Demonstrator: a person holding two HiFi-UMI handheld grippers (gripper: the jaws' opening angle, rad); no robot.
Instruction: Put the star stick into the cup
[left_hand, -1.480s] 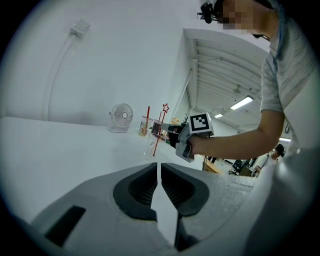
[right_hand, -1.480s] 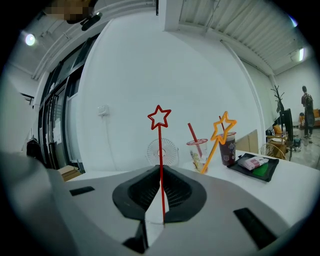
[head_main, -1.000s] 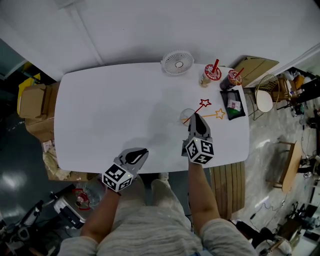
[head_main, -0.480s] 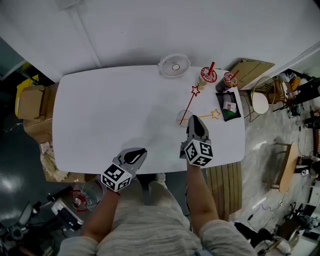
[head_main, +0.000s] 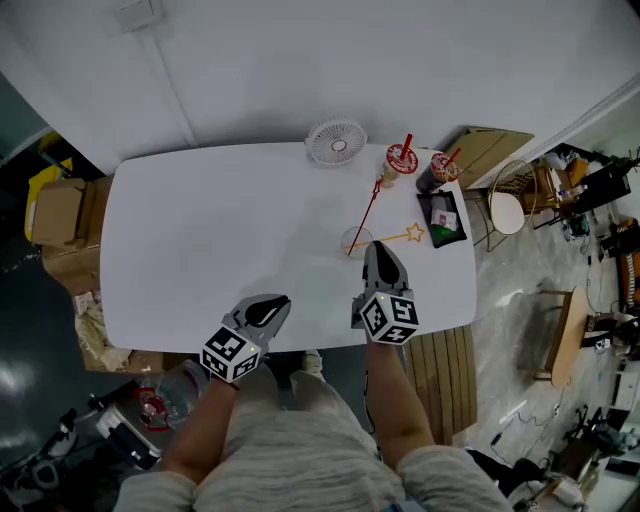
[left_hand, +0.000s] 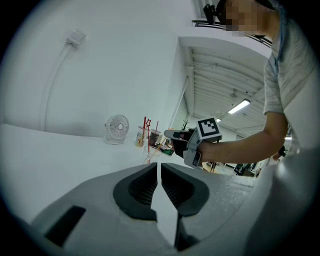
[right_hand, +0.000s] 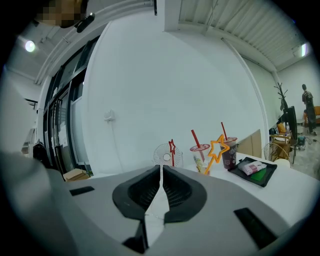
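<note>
A white rounded table (head_main: 200, 230) is seen from above, with a person seated at its near edge and a two-jaw gripper held in each hand. A clear plastic cup (head_main: 355, 240) is placed right of centre on the table. A red star-topped stick (head_main: 368, 210) is seen standing in the cup, its lower end inside and its star leaned away toward the far edge. A yellow star-topped stick (head_main: 398, 236) is also lodged in the cup and is tilted out to the right.

The right gripper (head_main: 376, 248) is held just beside the near side of the cup with its tips pointed at it. In the right gripper view its jaws are drawn together to a thin slit, with nothing caught between them, and both stars are seen beyond the tips. The left gripper (head_main: 277, 302) is held over the near edge of the table, well apart from the cup. Its jaws are likewise closed to a narrow slit on nothing.

Along the far edge a small white desk fan (head_main: 337, 141) is set. To its right are a lidded pale drink cup with a red straw (head_main: 400, 160) and a lidded dark drink cup with a red straw (head_main: 441, 168). A black tray (right_hand: 245, 177) is laid near the table's right end, just right of the yellow star.
</note>
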